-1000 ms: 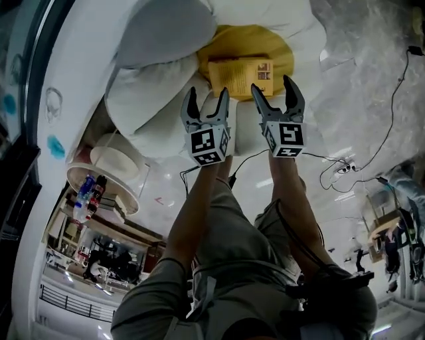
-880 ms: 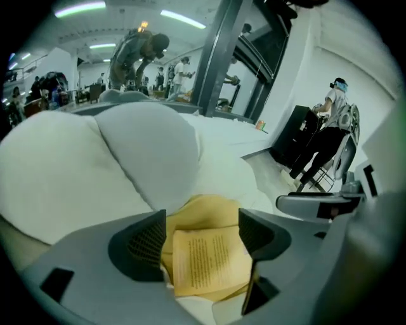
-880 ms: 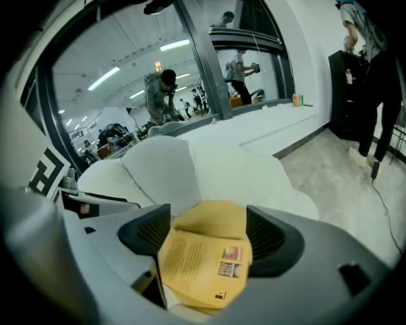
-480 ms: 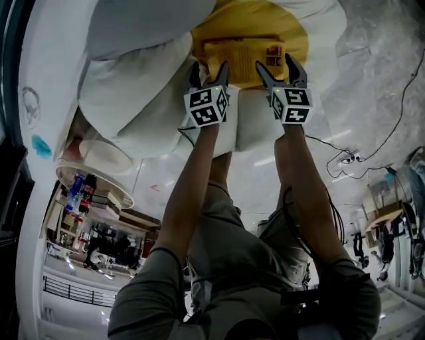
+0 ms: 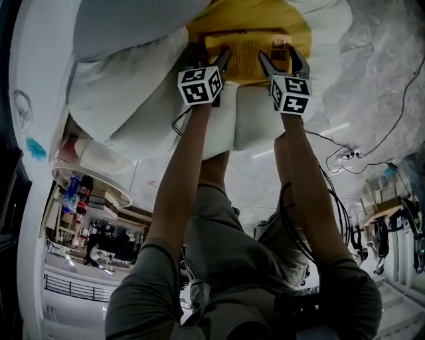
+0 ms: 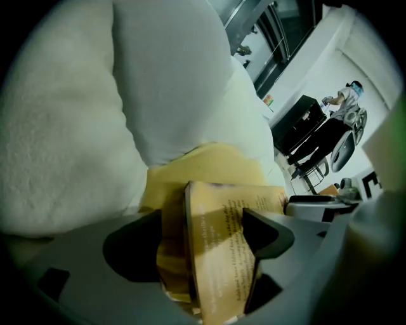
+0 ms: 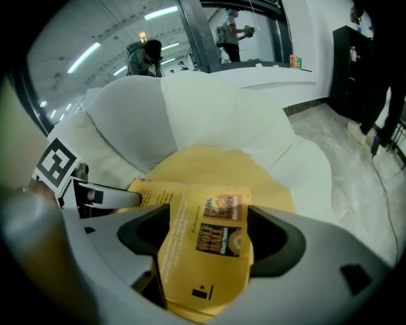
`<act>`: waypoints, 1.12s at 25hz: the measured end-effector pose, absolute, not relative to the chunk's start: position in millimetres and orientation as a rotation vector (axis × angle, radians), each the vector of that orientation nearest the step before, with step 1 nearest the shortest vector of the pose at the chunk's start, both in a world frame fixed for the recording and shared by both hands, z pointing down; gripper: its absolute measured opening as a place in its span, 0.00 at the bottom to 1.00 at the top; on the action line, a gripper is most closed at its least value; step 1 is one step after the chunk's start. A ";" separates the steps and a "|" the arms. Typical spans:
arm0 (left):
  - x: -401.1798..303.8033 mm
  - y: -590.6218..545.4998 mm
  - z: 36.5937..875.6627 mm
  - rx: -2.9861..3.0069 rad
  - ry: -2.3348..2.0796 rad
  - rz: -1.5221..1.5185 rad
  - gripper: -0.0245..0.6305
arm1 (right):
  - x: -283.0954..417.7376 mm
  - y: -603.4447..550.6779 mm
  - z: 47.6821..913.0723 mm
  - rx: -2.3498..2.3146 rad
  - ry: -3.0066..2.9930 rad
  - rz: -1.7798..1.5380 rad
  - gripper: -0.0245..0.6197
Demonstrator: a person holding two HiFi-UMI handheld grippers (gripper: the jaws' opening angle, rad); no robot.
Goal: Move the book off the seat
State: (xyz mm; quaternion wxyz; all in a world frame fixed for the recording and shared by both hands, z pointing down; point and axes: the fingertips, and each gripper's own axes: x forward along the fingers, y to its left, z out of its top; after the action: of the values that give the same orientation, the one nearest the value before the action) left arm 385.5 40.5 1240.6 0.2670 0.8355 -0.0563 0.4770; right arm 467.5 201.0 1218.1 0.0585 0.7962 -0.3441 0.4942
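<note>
Book lies flat on the yellow seat, its near corners between the spread jaws of the left tool, which just opened wider, and the right tool, so uneven closing could buckle its soft cover and drop it.

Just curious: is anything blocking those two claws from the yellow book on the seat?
Nothing visible does. The book sits between the open jaws of the left gripper, which just opened wider, and of the right gripper.
</note>
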 end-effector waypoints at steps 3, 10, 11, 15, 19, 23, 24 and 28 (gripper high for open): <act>385.8 43.3 1243.1 2.230 -0.171 1.260 0.65 | 474.3 205.4 1217.1 2.424 -0.987 1.452 0.61; 382.5 60.1 1246.9 2.242 -0.070 1.289 0.64 | 462.7 205.9 1234.5 2.346 -1.079 1.615 0.67; 382.6 63.2 1248.2 2.239 -0.050 1.293 0.63 | 458.9 203.3 1238.3 2.305 -1.117 1.629 0.67; 384.3 62.9 1248.0 2.228 -0.031 1.301 0.62 | 458.0 202.1 1237.2 2.262 -1.151 1.625 0.67; 379.0 65.1 1246.0 2.206 -0.060 1.351 0.62 | 456.9 200.7 1230.7 2.272 -1.150 1.641 0.67; 375.4 62.0 1220.2 2.238 -0.114 1.336 0.63 | 463.9 189.9 1202.0 2.292 -1.206 1.548 0.67; 373.1 61.4 1210.3 2.250 -0.129 1.325 0.63 | 464.5 187.1 1191.3 2.301 -1.215 1.524 0.67; 361.1 54.4 1158.0 2.320 -0.197 1.297 0.63 | 457.2 172.9 1140.6 2.309 -1.265 1.443 0.67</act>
State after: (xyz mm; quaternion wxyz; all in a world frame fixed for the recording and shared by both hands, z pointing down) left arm 361.1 54.4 1158.0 0.2362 0.8459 -0.0719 0.4728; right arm 457.2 172.9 1140.6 0.0695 0.7672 -0.4204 0.4794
